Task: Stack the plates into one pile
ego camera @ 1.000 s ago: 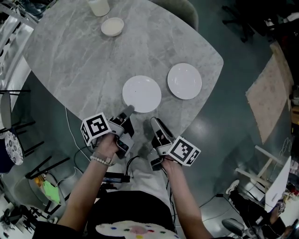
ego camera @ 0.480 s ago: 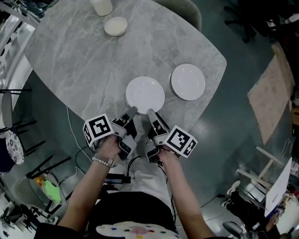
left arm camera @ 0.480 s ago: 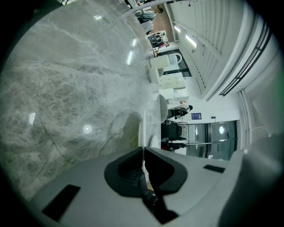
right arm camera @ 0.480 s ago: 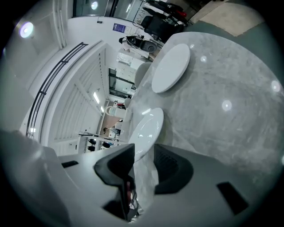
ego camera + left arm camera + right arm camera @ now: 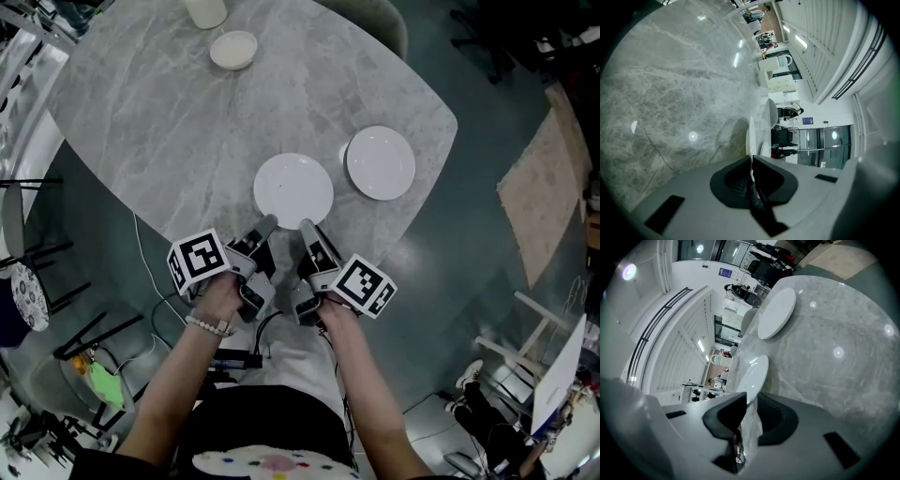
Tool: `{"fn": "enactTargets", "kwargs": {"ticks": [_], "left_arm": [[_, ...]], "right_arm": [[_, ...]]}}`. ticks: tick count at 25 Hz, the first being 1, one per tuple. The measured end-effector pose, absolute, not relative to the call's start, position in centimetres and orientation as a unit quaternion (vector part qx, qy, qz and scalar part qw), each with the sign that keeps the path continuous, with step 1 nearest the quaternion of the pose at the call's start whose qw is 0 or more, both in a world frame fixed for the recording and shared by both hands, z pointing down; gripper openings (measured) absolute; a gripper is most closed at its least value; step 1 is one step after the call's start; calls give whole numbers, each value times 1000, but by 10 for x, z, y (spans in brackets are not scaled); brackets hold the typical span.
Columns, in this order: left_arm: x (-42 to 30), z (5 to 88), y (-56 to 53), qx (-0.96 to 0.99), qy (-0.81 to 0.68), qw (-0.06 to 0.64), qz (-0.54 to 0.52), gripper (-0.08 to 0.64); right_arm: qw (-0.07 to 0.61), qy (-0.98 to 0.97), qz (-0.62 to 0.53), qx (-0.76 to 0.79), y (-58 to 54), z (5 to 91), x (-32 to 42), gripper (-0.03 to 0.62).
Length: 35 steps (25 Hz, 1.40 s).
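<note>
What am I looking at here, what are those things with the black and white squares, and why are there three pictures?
There is no robot here: a person holds a two-jaw gripper in each hand. The cubes with square patterns are part of the grippers. One picture comes from a camera on the person's head, looking down. The other two come from cameras that ride on each gripper and look along its jaws.

On the grey table lie two white plates, and further off a small bowl and a cup. Both grippers are at the rim of the near plate. The left gripper looks closed on that rim. The right gripper has its jaws apart with the rim between them. The far plate lies to the right, apart from the near one, with nothing holding it.
</note>
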<state>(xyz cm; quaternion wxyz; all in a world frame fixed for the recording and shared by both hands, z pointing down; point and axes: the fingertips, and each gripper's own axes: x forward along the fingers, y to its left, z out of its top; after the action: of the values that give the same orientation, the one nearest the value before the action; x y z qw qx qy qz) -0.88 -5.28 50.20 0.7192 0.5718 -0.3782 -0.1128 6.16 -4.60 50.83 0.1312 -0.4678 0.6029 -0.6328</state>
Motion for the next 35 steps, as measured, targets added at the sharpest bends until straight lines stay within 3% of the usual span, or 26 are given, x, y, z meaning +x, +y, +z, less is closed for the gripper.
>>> {"fn": "enactTargets", "kwargs": {"ticks": [21, 28, 35], "left_arm": [[67, 485, -87, 636, -291, 710, -81, 23], [125, 492, -107, 646, -272, 711, -60, 23], [141, 507, -118, 644, -279, 711, -45, 23]], "right_arm": [[173, 581, -575, -549, -66, 485, 136, 67], [194, 553, -577, -568, -83, 490, 194, 61], [163, 534, -589, -584, -92, 508, 210, 76]]}}
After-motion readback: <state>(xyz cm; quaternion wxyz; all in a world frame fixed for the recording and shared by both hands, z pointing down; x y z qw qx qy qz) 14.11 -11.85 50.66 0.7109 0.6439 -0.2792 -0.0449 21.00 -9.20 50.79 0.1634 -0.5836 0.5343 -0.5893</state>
